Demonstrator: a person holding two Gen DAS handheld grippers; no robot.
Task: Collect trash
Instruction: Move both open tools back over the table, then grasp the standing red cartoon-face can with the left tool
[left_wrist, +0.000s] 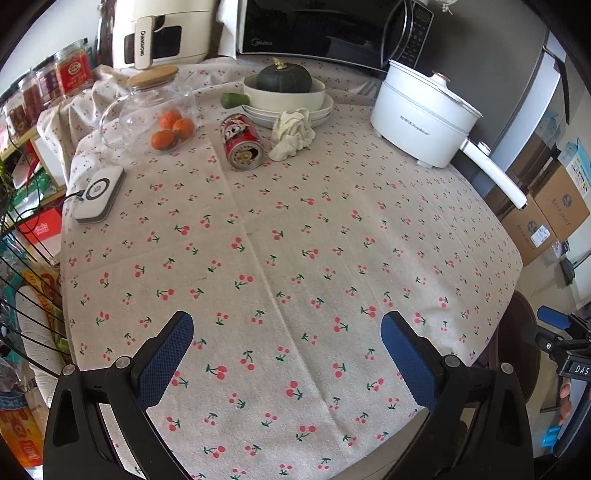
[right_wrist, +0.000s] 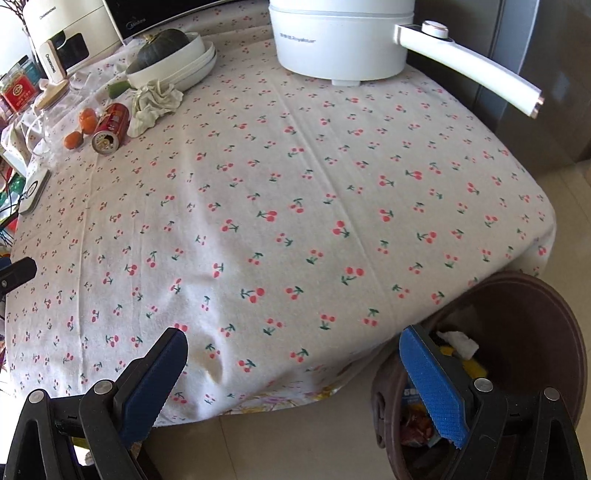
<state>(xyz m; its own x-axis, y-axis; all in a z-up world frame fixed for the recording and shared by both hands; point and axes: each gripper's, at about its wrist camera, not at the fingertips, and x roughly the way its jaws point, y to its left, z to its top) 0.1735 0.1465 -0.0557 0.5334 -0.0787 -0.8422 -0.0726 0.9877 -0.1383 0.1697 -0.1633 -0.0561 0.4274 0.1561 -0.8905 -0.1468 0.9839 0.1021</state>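
Two trash items are lying beside the stacked bowls (left_wrist: 288, 99): red can (left_wrist: 242, 142), light and rigid, pinch mid-body; crumpled tissue (left_wrist: 291, 134), soft. You are holding both the left claw (left_wrist: 286, 328) and the right claw (right_wrist: 293, 345) spread, empty.

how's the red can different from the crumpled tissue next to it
The red can is a rigid printed cylinder lying on its side, its metal end facing the camera; the crumpled tissue is a soft, off-white, shapeless wad. The can has a glossy red label with a cartoon face; the tissue is plain and matte. The can lies left of the tissue in the left wrist view. Both rest on the cherry tablecloth near the stacked plates, untouched.
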